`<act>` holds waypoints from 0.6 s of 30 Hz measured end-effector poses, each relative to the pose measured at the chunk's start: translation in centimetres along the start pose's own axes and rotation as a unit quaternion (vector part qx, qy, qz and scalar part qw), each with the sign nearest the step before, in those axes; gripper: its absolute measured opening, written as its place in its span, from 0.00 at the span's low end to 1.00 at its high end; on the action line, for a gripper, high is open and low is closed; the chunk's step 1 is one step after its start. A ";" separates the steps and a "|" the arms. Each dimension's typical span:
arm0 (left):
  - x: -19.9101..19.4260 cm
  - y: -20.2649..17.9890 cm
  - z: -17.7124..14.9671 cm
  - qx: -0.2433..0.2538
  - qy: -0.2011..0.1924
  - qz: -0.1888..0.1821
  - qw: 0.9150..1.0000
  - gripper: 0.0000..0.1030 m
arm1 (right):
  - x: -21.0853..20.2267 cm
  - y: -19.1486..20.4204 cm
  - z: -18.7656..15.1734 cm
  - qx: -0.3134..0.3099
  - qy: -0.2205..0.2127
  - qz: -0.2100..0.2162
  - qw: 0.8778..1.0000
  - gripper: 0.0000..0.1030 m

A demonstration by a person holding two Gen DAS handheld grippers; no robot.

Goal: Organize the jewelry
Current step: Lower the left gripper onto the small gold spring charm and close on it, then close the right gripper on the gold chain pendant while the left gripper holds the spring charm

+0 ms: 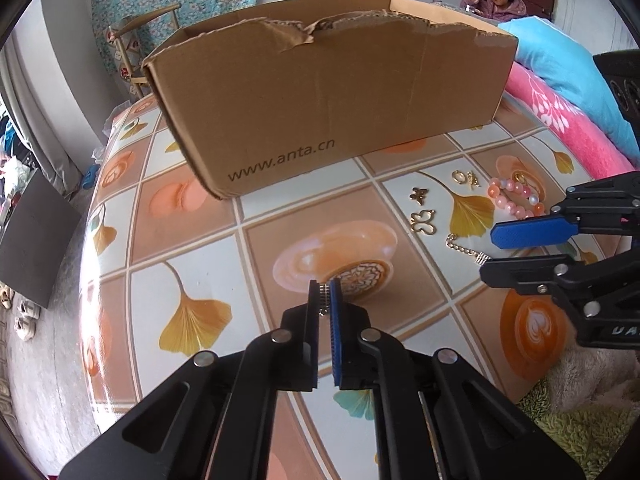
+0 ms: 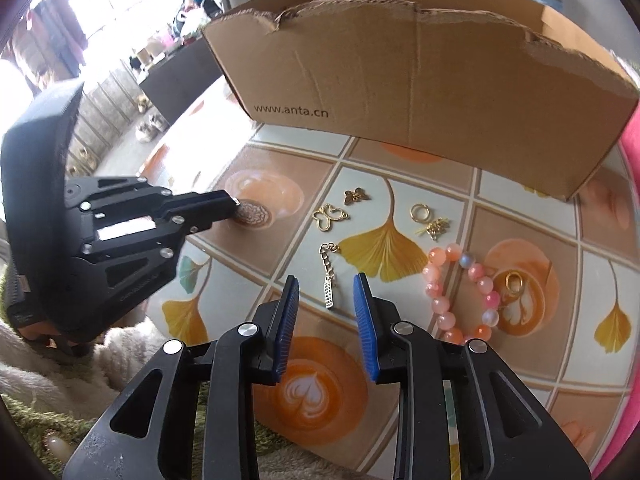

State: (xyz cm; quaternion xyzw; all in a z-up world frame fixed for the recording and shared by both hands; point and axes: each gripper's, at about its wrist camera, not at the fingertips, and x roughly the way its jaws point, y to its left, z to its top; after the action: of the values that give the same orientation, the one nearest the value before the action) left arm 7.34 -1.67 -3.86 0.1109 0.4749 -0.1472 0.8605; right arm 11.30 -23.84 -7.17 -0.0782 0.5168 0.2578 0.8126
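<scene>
left wrist view: the left tongs [image 1: 325,292] point steeply down at the worktop [image 1: 256,240], which carries a cloth printed with coffee cups and ginkgo leaves. the jaws are clenched on a small metal piece [image 1: 322,290] at their tips; what kind of piece it is cannot be told. an open cardboard box [image 1: 320,92] with a torn upper rim stands toward the far edge of the worktop. toward the right edge lie a small gold butterfly charm [image 1: 419,195], an outline butterfly charm [image 1: 422,222], a gold ring [image 1: 459,177], a gold clasp cluster [image 1: 474,180], a pink bead bracelet [image 1: 516,200] and a gold chain with a bar pendant [image 1: 466,248]. the right tongs [image 1: 490,252] enter from the right edge, with one blue pad [image 1: 532,232] above the chain. a person sits in the background beyond the box.

right wrist view: the right tongs [image 2: 326,296] are released, the blue pads standing apart with nothing pressed between them. the gold chain with a bar pendant [image 2: 329,276] lies on the worktop [image 2: 520,360] just beyond the gap between the tips. the pink bead bracelet [image 2: 460,292] lies to the right of the tongs, with a small gold oval ring [image 2: 515,282] inside its loop. farther toward the cardboard box [image 2: 420,80] lie the outline butterfly charm [image 2: 329,216], the small gold butterfly charm [image 2: 357,196], the gold ring [image 2: 421,213] and the gold clasp cluster [image 2: 436,227]. the left tongs [image 2: 236,202] come in from the left edge, tips together at a printed cup.
</scene>
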 end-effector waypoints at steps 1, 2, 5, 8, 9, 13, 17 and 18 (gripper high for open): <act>0.0 0.1 -0.1 -0.002 0.000 -0.001 1.000 0.04 | 0.2 0.2 0.1 -0.001 0.003 -0.002 1.000 0.27; -0.1 0.1 -0.2 -0.004 -0.001 -0.001 1.000 0.04 | 0.3 0.4 0.2 -0.002 0.003 -0.005 1.000 0.27; -0.2 0.3 -0.4 -0.007 -0.002 -0.004 1.000 0.04 | 0.6 1.1 0.5 -0.011 0.005 -0.021 1.000 0.25; -0.1 0.3 -0.4 -0.008 -0.003 -0.005 1.000 0.04 | 0.8 1.7 0.7 -0.020 0.007 -0.041 0.999 0.16; -0.2 0.3 -0.4 -0.008 -0.004 -0.005 1.000 0.04 | 0.9 1.9 0.8 -0.025 0.008 -0.049 0.998 0.14; -0.2 0.3 -0.5 -0.008 -0.007 -0.005 1.000 0.04 | 1.6 3.0 0.9 -0.026 0.011 -0.053 0.998 0.05; -0.2 0.2 -0.6 -0.008 -0.008 -0.005 1.000 0.04 | 1.9 3.4 1.0 -0.024 0.009 -0.053 0.998 0.05; -0.2 0.3 -0.6 -0.008 -0.009 -0.005 1.000 0.04 | 1.9 3.3 0.9 -0.022 0.008 -0.052 0.998 0.05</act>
State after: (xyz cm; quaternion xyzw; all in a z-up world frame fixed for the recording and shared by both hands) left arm 6.87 -1.18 -4.01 0.1003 0.4692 -0.1484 0.8648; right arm 11.00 -20.09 -7.94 -0.1254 0.5129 0.2260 0.8186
